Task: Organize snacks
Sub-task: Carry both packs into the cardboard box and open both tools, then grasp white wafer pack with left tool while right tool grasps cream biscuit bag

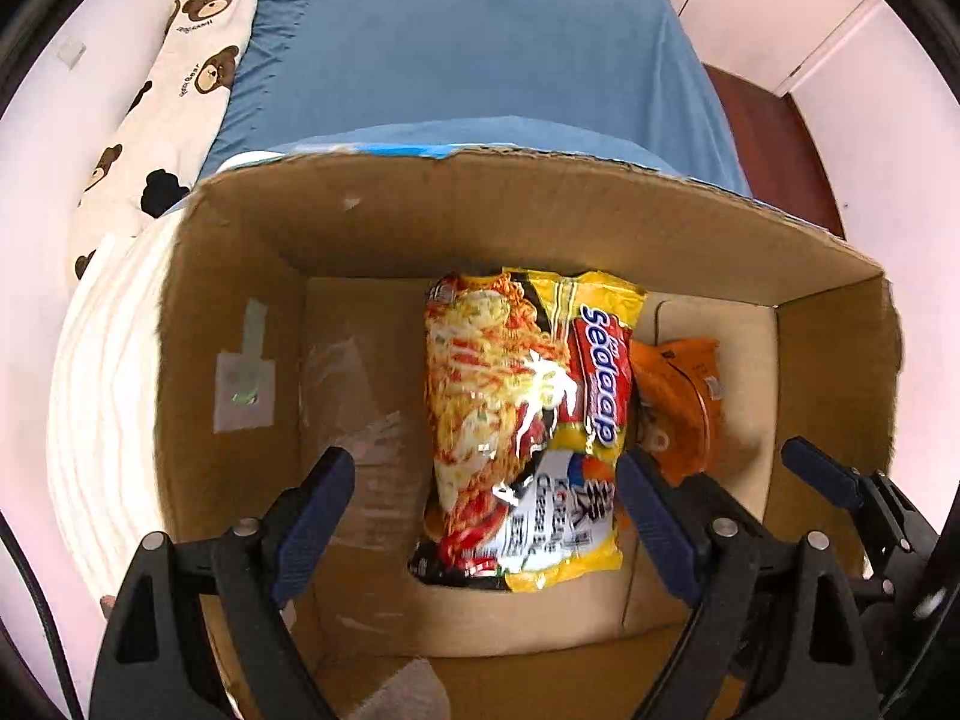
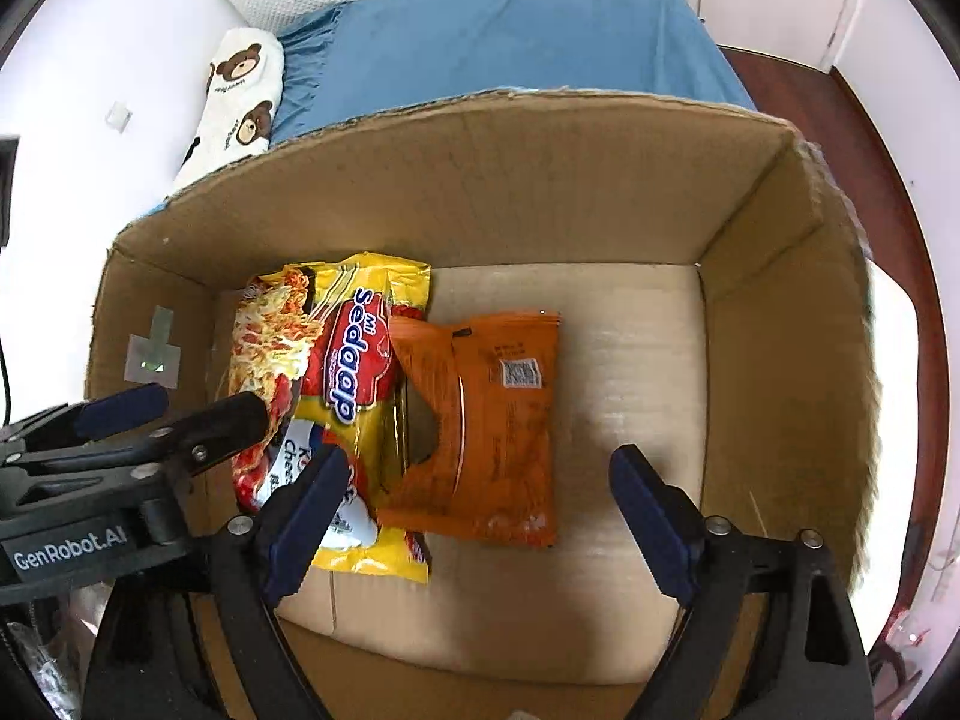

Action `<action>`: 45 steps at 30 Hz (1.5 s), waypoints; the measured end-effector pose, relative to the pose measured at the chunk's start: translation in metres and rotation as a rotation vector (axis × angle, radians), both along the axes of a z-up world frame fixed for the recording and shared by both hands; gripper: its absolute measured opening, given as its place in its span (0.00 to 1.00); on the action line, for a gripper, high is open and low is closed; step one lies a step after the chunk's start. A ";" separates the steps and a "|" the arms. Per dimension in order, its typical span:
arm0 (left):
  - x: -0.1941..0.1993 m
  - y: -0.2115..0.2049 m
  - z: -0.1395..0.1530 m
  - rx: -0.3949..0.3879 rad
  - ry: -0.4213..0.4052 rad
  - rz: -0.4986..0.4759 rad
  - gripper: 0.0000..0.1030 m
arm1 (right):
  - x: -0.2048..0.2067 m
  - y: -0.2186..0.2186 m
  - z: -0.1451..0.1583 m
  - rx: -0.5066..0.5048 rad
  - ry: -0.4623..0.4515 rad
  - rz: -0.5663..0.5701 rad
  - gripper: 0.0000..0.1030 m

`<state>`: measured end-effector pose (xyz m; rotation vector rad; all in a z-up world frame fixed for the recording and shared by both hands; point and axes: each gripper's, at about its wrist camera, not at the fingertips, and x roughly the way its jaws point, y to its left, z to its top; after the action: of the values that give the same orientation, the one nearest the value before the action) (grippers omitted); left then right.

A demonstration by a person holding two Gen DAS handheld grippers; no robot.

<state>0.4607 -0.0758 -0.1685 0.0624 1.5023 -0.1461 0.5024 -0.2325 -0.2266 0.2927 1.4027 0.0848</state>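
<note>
**Both grippers hovering over the box, nothing gripped**

Left gripper [image 1: 486,510] is sitting spread wide and empty, and so is the right gripper [image 2: 480,510]. Both are pointing down into the cardboard box [image 2: 480,192] on the blue bedsheet [image 1: 468,42].

Two packets are lying flat on the box floor, side by side:
- Yellow noodle packet [image 1: 528,420]: lying between the left gripper's fingers [image 1: 318,498], long axis running along the fingers, away from the camera. Left hand is clearly nearer it.
- Orange packet [image 2: 486,420]: touching the noodle packet's right edge, slightly tucked under it. It's lying between the right gripper's fingers, offset toward the left one, long axis also pointing away.

My read: both snacks are already placed in the box. If straightening is next, each gripper is already lined up over its own packet; the overlap is the bit to watch. Right part of the box floor is unoccupied.
</note>
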 end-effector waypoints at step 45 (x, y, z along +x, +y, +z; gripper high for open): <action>-0.344 0.232 -0.060 -0.091 0.108 0.547 0.86 | -0.292 0.050 0.013 0.126 0.023 -0.101 0.88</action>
<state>0.1168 0.1563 -0.2283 -0.4333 1.5659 0.2260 0.2104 -0.1826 -0.2137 0.4700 1.4051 0.0870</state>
